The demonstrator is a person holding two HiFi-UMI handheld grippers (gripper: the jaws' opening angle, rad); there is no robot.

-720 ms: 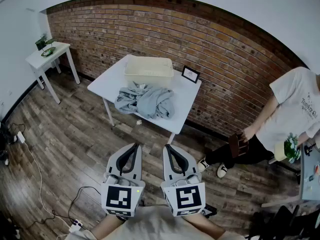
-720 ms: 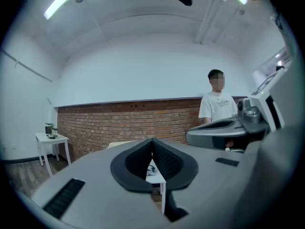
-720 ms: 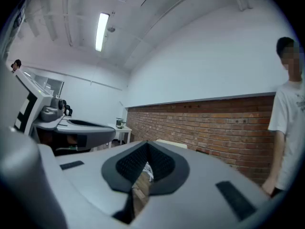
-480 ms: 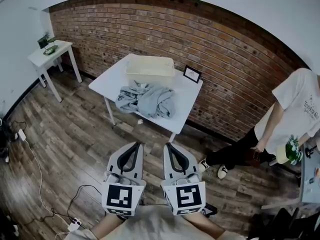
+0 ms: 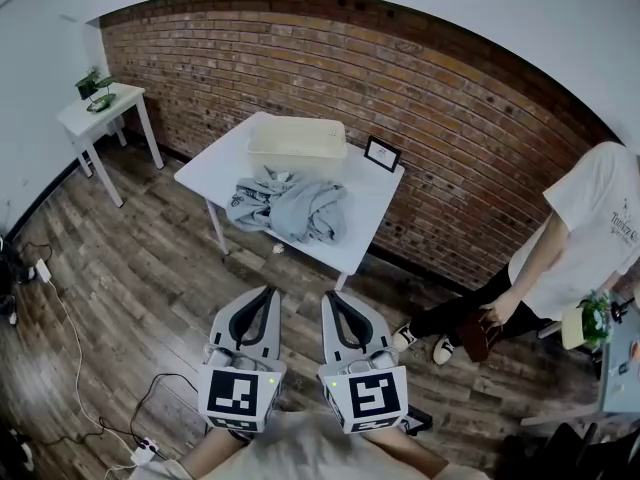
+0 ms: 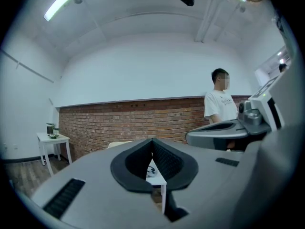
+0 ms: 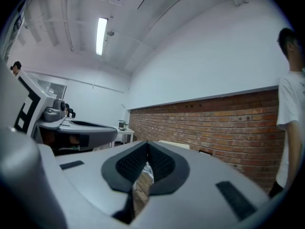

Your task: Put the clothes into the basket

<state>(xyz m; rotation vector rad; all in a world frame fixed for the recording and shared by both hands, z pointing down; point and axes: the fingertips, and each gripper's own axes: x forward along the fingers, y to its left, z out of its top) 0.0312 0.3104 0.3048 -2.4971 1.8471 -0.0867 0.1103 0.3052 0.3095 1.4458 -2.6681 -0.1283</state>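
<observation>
- Two grippers, the left gripper [image 5: 268,293] and the right gripper [image 5: 329,295], lie side by side at lower centre, held close to the body and aimed toward the bench [image 5: 206,171]; both pairs of fingers are pressed together with nothing between them
- Little has changed in the last moment: both grippers sit slightly lower in frame, and the bystander [image 5: 585,233] at right has shifted stance; by this evidence the task has not begun
- Grey clothes [image 5: 288,206] lie heaped on the bench at upper centre, just in front of the basket [image 5: 297,150], well apart from both grippers
</observation>
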